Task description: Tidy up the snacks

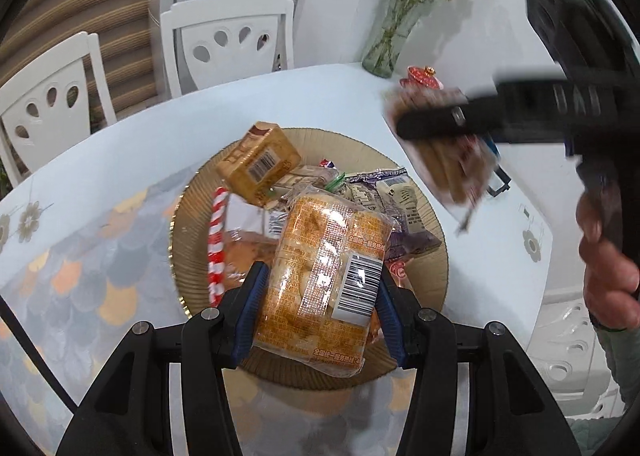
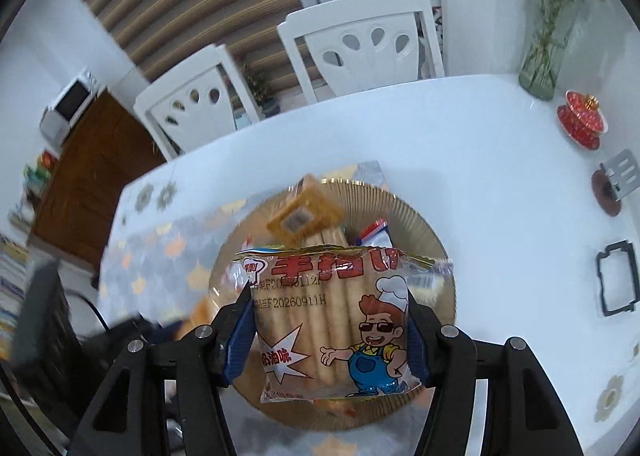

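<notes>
Plainly both packets are light, crinkly and crushable: the left gripper pinches the bread pack mid-body, the right gripper clamps the biscuit-stick bag by its sides.

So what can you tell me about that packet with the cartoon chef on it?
The cartoon chef packet is a clear plastic bag of pale biscuit sticks lying side by side. It bears red Chinese lettering across the top, a printed date code, a red-edged starburst and a cartoon chef in sunglasses, white hat and blue overalls. It looks sealed and full. The right hand-held gripper pinches it by both side edges with its blue pads, holding it up above the round gold plate of snacks.
</notes>
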The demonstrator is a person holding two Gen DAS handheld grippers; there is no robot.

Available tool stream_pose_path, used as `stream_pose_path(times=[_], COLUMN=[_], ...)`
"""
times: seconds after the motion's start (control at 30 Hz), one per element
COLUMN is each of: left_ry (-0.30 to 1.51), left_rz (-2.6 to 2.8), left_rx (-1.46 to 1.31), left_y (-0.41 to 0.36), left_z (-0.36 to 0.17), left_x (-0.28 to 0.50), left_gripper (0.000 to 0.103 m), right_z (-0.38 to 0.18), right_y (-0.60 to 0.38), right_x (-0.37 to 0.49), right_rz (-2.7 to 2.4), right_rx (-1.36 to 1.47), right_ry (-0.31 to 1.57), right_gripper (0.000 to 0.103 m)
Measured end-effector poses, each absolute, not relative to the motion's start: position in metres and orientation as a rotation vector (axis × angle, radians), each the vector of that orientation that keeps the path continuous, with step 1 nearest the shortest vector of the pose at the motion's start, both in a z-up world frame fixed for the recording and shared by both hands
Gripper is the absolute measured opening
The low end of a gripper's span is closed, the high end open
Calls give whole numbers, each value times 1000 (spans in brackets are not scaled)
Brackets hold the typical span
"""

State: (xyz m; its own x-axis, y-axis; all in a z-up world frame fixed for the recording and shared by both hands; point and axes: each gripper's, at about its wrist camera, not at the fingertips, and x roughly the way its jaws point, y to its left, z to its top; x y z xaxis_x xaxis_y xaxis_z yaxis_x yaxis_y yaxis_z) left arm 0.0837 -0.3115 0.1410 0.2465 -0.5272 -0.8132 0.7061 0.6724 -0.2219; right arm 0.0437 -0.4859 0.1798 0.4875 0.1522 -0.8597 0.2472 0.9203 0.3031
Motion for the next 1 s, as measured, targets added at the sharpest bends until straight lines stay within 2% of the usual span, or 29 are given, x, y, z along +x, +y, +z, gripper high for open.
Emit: stream_pose_path(times=[0.07,0.1,0.27,0.57,1.0], left_ry=[1025,1024,1036,1057,1065], left_rz=[-829,-820,-794,-746,-580], left_rx=[208,202,128,37,93], left_y=[-316,-316,-300,-269,-206], left_z=[137,137,138,138,145], left_x=[86,87,90,92,72], left_gripper=[75,78,79,79,79], right_z=[172,169,156,153,162], right_y=[-495,-498,-510,-491,-431], right_x=[53,56,58,44,21], right_rz=[-56,-46,-16,-4,61], right_rx=[475,500,601,544,454], right_ry=[1077,1086,1105,1134,1170], right_gripper=[66,67,69,69,69])
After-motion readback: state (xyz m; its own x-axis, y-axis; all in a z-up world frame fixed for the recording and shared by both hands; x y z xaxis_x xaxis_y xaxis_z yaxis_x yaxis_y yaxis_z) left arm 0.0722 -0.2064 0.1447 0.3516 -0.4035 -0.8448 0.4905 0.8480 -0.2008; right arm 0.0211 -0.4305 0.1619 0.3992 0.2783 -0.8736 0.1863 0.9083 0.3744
